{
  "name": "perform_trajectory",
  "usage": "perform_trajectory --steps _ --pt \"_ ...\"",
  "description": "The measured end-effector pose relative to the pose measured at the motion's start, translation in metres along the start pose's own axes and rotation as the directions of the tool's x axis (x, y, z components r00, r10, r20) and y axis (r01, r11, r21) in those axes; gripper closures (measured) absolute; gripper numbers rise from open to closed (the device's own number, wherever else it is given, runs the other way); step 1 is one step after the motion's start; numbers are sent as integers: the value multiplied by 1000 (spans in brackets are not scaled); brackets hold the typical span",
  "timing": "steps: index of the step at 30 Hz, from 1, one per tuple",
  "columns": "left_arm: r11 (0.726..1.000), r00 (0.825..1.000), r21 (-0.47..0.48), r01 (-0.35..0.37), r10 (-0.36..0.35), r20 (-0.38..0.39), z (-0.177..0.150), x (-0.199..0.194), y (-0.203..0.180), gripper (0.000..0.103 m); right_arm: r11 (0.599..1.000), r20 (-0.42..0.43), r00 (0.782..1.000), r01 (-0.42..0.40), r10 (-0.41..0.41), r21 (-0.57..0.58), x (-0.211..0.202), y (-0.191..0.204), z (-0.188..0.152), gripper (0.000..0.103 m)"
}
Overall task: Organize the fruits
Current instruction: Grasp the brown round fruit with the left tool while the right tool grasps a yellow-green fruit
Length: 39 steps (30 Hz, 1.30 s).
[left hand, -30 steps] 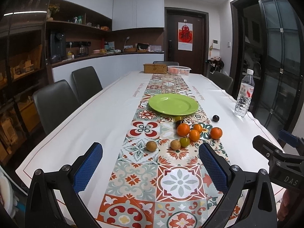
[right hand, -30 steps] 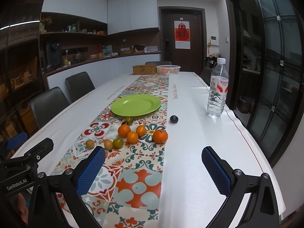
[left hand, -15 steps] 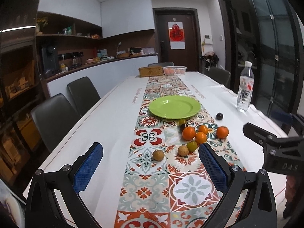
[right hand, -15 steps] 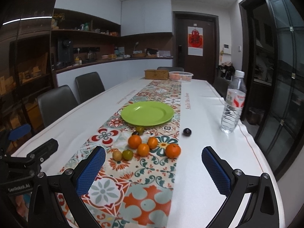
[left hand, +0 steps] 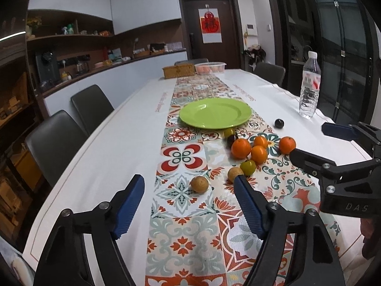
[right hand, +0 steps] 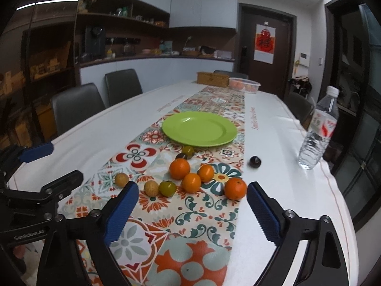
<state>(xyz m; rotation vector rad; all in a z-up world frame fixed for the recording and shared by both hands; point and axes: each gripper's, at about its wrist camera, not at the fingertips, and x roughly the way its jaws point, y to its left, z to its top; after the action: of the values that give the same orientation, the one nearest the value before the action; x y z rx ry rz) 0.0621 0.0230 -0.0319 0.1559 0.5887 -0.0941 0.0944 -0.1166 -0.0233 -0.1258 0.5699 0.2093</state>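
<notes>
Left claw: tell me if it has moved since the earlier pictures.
Yes. The left claw has come forward toward the fruit: the green plate looms nearer in its view. Its jaws are closing, nothing between them.

Your left gripper (left hand: 189, 197) has a black angular frame with silver screw heads at the joints and ribbed blue pads (left hand: 128, 208) on both fingers. Your right gripper (right hand: 191, 203) is built the same; seen from the left wrist, its body carries the pale lettering "DAS".
</notes>
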Motion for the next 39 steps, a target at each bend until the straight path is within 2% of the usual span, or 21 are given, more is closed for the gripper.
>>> perform_trajectory --steps 4,7,14,24,32,35,39 --pt "1000 1000 15 21 -20 -23 1 13 2 33 999 -41 999 -30 29 -31 15 6 0 22" --pt "999 998 32 37 -36 -53 1 26 1 40 996 -68 997 -46 41 -71 26 11 1 27" --pt "997 990 43 71 -66 -125 -1 55 -1 47 980 -106 994 -60 41 -188 51 22 0 37" --pt "993 971 57 106 -91 -221 -3 89 -5 54 957 -212 974 -138 84 -254 86 23 -6 53" --pt "992 964 61 109 -90 -250 -1 103 -7 58 933 -228 969 -163 91 -322 99 28 -6 54" --pt "992 959 60 115 -95 -268 -1 108 -8 60 920 -236 968 -169 87 -355 103 31 -7 60" --pt "991 955 65 121 -98 -281 -2 113 -10 61 905 -243 966 -175 82 -388 107 35 -10 61"
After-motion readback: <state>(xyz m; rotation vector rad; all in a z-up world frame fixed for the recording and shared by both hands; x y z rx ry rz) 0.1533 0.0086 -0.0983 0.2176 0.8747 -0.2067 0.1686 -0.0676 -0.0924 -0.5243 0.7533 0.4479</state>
